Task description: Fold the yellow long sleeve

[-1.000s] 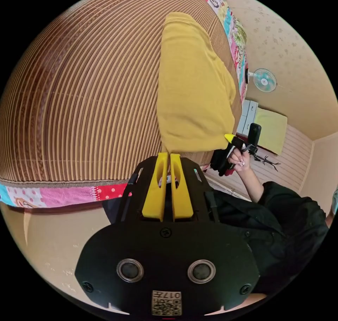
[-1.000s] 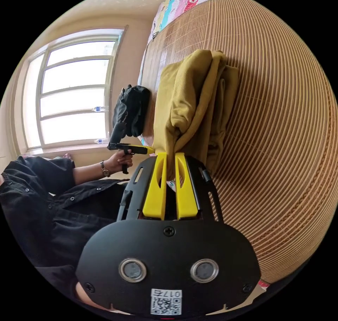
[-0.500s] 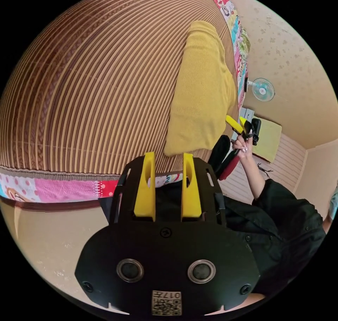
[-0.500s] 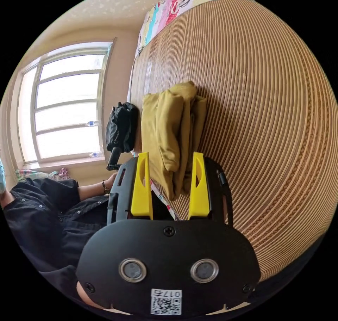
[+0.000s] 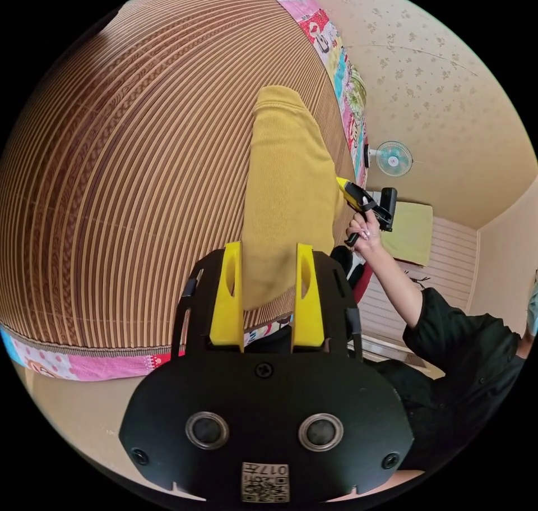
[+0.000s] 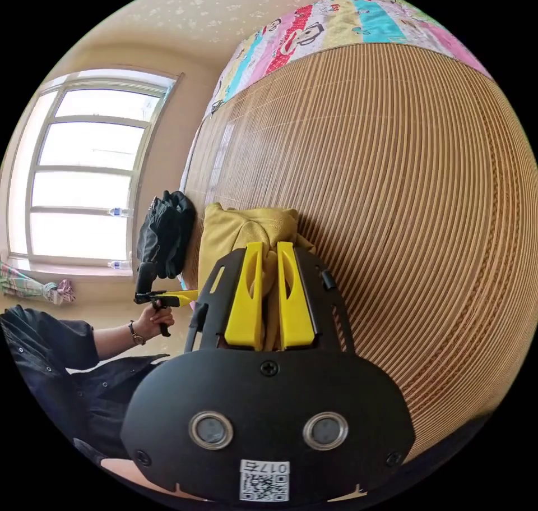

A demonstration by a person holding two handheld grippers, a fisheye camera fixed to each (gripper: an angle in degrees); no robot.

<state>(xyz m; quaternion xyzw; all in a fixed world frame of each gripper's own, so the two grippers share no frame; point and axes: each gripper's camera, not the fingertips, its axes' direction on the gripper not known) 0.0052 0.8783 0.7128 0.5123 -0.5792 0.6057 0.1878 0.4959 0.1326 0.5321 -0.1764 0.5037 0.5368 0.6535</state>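
Observation:
The yellow long sleeve (image 5: pixel 286 185) lies folded into a narrow bundle on a striped bamboo mat (image 5: pixel 140 169). In the left gripper view, my left gripper (image 5: pixel 268 250) is open, and the bundle's near end lies between its jaws. A hand holds the right gripper (image 5: pixel 350 188) against the bundle's right edge. In the right gripper view, my right gripper (image 6: pixel 270 250) is shut on a bunched edge of the yellow long sleeve (image 6: pixel 235 230). The left gripper (image 6: pixel 182 296) is held by a hand at the bundle's far side.
The bamboo mat (image 6: pixel 392 169) covers a bed with a patterned quilt border (image 6: pixel 314 23). A black bag (image 6: pixel 165 233) sits at the bed's edge near a window (image 6: pixel 84 169). A wall fan (image 5: pixel 394 158) is behind. The person's dark sleeve (image 5: pixel 465 354) reaches in.
One second ago both grippers held the garment, then both opened. Now the right gripper has shut on the bundle's edge, and the left's open jaws have come around its near end.

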